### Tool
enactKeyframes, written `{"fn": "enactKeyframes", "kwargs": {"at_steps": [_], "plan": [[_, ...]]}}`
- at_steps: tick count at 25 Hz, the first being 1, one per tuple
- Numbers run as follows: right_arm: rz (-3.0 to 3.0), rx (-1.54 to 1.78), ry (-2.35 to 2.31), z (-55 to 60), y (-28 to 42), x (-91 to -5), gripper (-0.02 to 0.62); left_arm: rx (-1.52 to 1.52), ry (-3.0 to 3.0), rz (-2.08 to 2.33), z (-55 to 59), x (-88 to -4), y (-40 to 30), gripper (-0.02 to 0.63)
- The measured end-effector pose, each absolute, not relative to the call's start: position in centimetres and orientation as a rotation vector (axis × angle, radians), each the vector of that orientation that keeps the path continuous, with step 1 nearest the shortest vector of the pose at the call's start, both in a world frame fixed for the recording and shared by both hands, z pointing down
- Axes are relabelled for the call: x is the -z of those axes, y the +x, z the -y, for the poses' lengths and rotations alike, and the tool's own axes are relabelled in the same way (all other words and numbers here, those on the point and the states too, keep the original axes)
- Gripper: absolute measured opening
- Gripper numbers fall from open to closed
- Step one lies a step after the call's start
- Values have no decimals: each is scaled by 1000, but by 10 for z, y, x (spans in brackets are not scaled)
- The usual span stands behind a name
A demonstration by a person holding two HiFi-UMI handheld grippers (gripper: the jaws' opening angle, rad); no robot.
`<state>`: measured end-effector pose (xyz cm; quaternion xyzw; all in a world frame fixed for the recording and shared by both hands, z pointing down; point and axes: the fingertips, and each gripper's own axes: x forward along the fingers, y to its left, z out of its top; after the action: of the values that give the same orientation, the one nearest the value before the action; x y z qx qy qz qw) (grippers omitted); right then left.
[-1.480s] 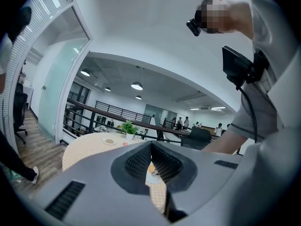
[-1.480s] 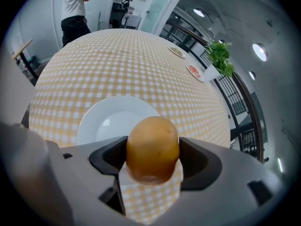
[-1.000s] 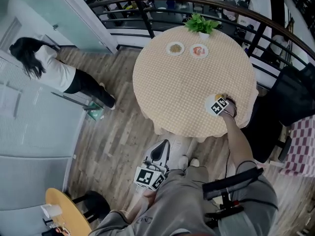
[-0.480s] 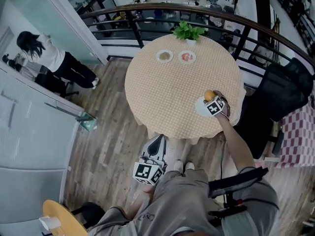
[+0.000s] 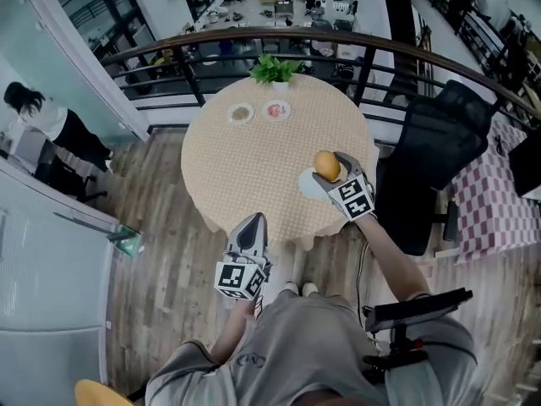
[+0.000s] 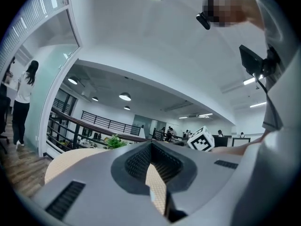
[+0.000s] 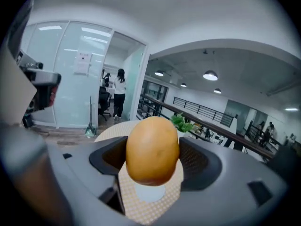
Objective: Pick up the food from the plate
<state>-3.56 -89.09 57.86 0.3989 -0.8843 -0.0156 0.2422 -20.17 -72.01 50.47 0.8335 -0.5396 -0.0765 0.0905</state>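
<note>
A round yellow-brown piece of food (image 5: pixel 327 165) hangs just above a small white plate (image 5: pixel 311 185) near the table's right front edge. My right gripper (image 5: pixel 332 170) is shut on it. In the right gripper view the food (image 7: pixel 152 149) fills the space between the jaws, and the plate (image 7: pixel 149 192) shows bare below it. My left gripper (image 5: pixel 253 226) is off the table, low in front of its near edge, with its jaws together and nothing in them. The left gripper view looks across the cloth-covered table (image 6: pixel 77 157) along that left gripper (image 6: pixel 154 171).
The round table (image 5: pixel 254 163) has a checked cloth. Two small dishes (image 5: pixel 241 113) (image 5: pixel 276 109) and a potted plant (image 5: pixel 275 69) stand at its far side. A railing (image 5: pixel 397 53) runs behind. A black chair (image 5: pixel 435 146) is at the right, and a person (image 5: pixel 38 112) at the far left.
My right gripper has risen from the plate with the food in it. The left gripper stays low in front of the table. The head camera has shifted.
</note>
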Motion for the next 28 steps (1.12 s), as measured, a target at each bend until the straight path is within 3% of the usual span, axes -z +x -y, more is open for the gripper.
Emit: {"fn": "enactKeyframes", "kwargs": {"at_steps": [10, 28], "plan": [[2749, 114, 1423, 770, 19, -431, 334, 243, 2603, 1572, 720, -460, -178, -3], [2775, -36, 1439, 755, 13, -443, 334, 264, 2566, 1587, 687, -466, -173, -3]]}}
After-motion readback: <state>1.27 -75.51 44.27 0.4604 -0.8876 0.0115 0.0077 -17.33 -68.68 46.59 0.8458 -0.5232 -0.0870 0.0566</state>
